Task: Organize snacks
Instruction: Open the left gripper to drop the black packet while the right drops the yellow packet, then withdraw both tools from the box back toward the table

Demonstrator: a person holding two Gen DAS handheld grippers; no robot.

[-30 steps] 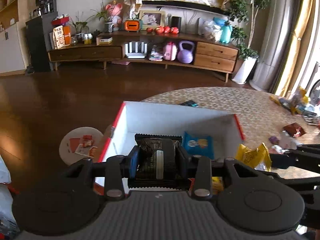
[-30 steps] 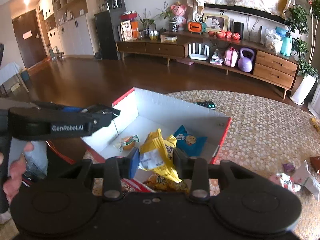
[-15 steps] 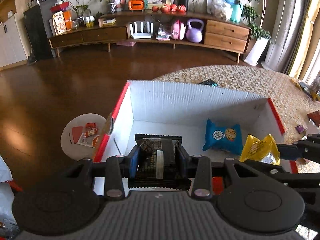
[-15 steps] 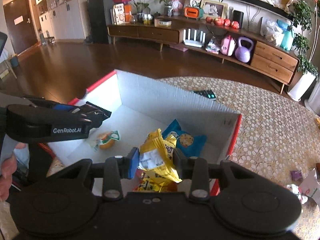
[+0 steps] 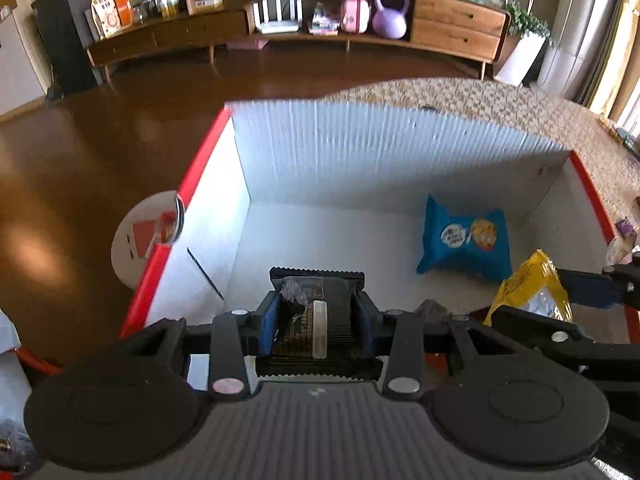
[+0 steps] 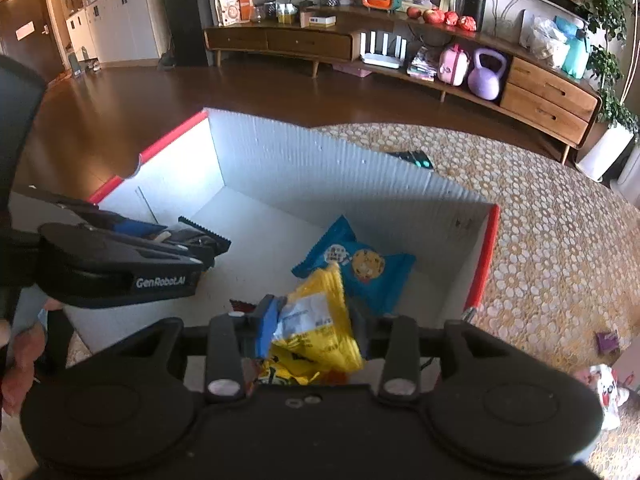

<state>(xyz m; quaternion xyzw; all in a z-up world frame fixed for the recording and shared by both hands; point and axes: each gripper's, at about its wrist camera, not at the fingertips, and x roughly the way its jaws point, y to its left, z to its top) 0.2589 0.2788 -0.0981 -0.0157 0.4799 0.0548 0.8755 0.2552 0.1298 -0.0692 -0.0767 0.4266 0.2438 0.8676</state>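
Hand-held gripper (image 5: 316, 322) on our left clamps a black snack packet (image 5: 316, 312); our right one (image 6: 316, 320) holds a yellow packet (image 6: 316, 320), its jaws just easing apart. Since a second ago, both have sunk from rim height into the white box (image 5: 360, 152), beside 1 blue cookie packet (image 5: 466, 236). We judge release is near.
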